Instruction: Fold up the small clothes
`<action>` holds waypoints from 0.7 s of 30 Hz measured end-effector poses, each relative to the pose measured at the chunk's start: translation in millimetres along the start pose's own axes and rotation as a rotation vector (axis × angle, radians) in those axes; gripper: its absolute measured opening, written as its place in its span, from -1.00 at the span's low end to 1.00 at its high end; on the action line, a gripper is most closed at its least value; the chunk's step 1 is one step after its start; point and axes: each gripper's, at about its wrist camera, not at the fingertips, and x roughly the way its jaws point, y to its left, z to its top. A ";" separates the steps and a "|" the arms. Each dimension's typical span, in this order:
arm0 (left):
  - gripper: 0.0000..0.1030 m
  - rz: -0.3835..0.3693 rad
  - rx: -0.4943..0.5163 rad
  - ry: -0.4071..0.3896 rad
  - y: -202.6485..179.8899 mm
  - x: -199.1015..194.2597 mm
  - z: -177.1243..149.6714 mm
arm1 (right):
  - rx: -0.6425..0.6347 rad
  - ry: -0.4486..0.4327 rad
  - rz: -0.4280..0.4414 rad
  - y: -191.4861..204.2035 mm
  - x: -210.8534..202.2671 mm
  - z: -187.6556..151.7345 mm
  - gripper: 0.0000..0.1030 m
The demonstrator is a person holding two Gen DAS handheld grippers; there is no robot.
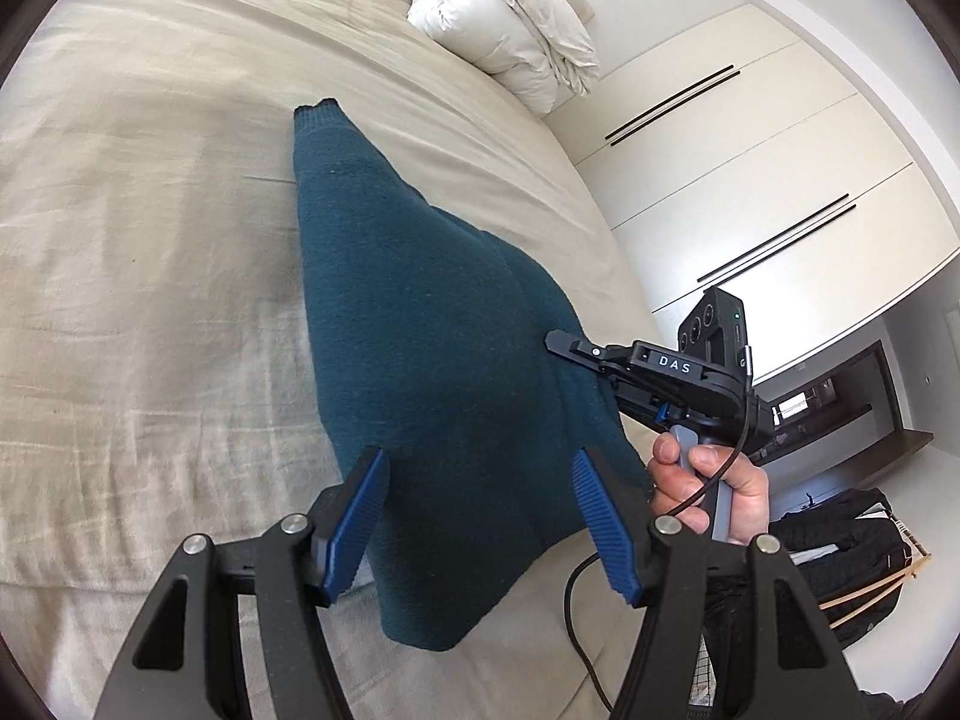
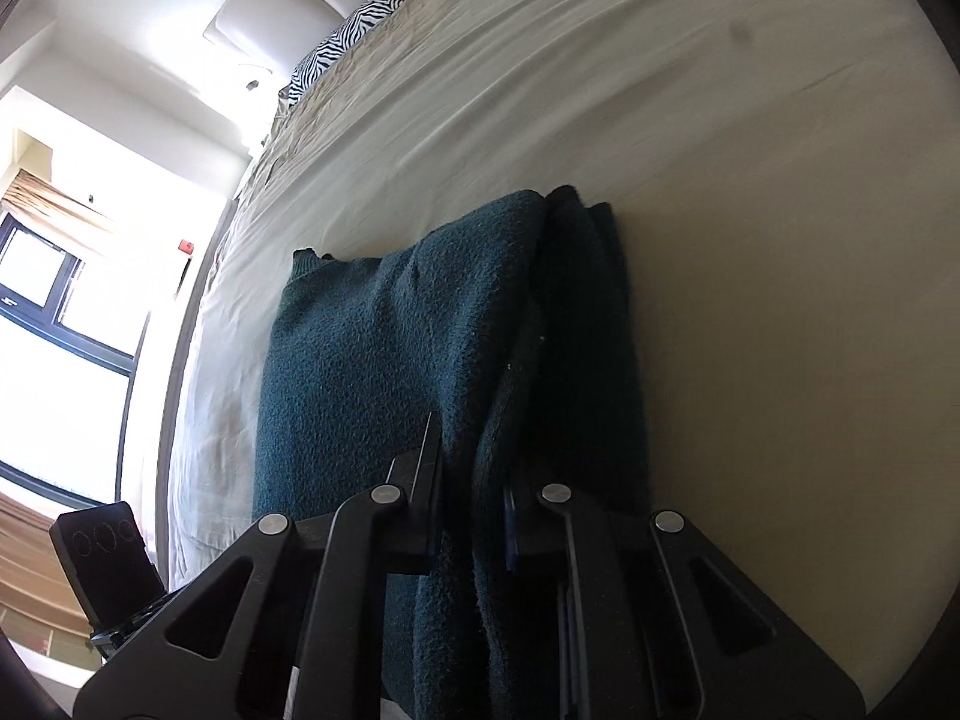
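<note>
We see a dark teal knitted woollen garment (image 1: 420, 324) lying on the bed's pale beige cotton sheet (image 1: 150, 210), with a crumpled white quilted duvet (image 1: 510, 30) and a black-and-white zebra-striped pillow (image 2: 348, 36) at the far end. We note the left black plastic hand-held gripper (image 1: 480, 516) has ribbed blue pads (image 1: 360, 516), and the right black hand-held gripper (image 1: 660, 366) bears white letters. The tall flat wardrobe doors (image 1: 750, 180) are cream with thin black handles.
</note>
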 end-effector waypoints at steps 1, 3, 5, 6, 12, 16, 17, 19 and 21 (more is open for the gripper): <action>0.29 0.005 0.001 0.001 0.8 0.9 1.1 | 0.006 -0.004 0.000 -4.7 -3.5 -1.5 -0.75; 0.29 0.019 -0.002 0.001 2.3 3.7 5.0 | 0.006 0.001 -0.009 -9.9 -3.2 -1.7 -0.75; 0.30 0.029 -0.005 -0.001 5.4 3.8 7.5 | -0.007 0.007 -0.018 -11.4 1.4 0.3 -0.75; 0.30 0.037 -0.007 -0.003 3.3 6.0 8.1 | -0.011 0.007 -0.027 -10.2 5.1 0.3 -0.76; 0.41 0.070 -0.024 -0.007 11.1 12.0 15.7 | 0.025 -0.003 0.019 -24.7 18.5 -4.5 -0.76; 0.45 0.081 -0.060 0.006 18.8 20.0 19.9 | 0.029 -0.007 0.041 -28.8 23.5 -12.6 -0.75; 0.47 0.084 -0.064 0.009 18.7 22.1 21.8 | 0.046 -0.006 0.052 -29.7 21.3 -12.6 -0.73; 0.49 0.089 -0.060 0.010 18.4 24.2 22.7 | 0.066 -0.015 0.039 -35.7 14.5 -15.2 -0.62; 0.50 0.096 -0.056 0.011 18.3 28.1 25.4 | 0.051 -0.054 0.005 -32.9 -1.2 -15.1 -0.54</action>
